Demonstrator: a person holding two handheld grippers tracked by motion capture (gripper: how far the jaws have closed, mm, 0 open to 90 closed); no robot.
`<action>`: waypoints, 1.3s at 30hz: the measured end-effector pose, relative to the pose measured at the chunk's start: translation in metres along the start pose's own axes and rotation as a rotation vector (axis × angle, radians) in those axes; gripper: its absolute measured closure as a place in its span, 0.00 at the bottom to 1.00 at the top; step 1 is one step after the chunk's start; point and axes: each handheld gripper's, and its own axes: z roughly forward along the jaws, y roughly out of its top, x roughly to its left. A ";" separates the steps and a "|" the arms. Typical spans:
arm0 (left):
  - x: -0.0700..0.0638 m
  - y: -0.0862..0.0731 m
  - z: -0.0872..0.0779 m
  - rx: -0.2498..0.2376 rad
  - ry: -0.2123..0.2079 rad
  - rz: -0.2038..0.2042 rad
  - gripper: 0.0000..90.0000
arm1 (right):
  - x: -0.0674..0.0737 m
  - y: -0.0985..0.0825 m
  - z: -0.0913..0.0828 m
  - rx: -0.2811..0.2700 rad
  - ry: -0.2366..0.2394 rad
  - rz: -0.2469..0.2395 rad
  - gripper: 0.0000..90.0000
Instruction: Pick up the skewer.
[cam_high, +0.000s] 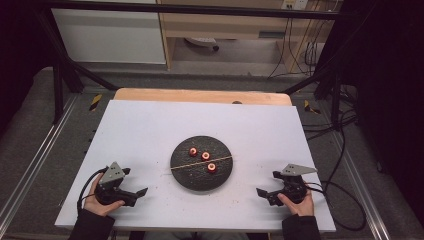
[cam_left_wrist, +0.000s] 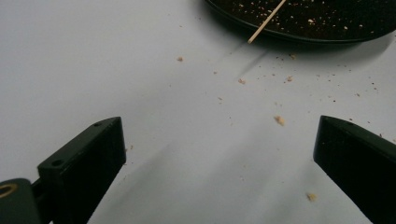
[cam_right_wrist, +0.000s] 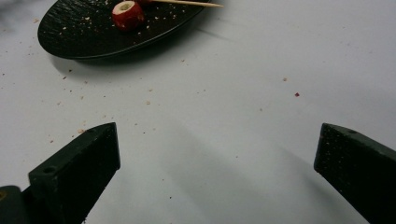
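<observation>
A round black plate (cam_high: 195, 175) lies at the middle of the white table. Three small red pieces (cam_high: 205, 155) with pale centres sit on it, and a thin wooden skewer (cam_high: 200, 163) lies across it. My left gripper (cam_high: 137, 192) rests on the table left of the plate, jaws wide open with nothing between them. My right gripper (cam_high: 265, 192) rests to the plate's right, also open and empty. The left gripper view shows the plate's rim (cam_left_wrist: 299, 35) and the skewer's tip (cam_left_wrist: 266, 22). One red piece (cam_right_wrist: 128, 14) sits on the plate (cam_right_wrist: 79, 37) in the right gripper view.
Crumbs (cam_left_wrist: 279, 120) are scattered on the white tabletop (cam_high: 150, 130) near the plate. A wooden strip (cam_high: 200, 95) runs along the table's far edge. Black frame posts and cables (cam_high: 340, 150) stand around the table.
</observation>
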 end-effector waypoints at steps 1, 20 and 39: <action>0.000 0.000 0.000 0.001 0.000 0.000 0.03 | 0.000 0.000 0.000 -0.001 0.001 -0.001 0.01; -0.007 0.008 0.001 0.004 -0.011 0.016 0.04 | 0.000 0.001 0.001 -0.003 0.001 0.002 0.01; -0.021 0.036 0.009 0.042 -0.025 0.071 0.05 | -0.001 0.001 -0.001 -0.007 -0.003 -0.001 0.01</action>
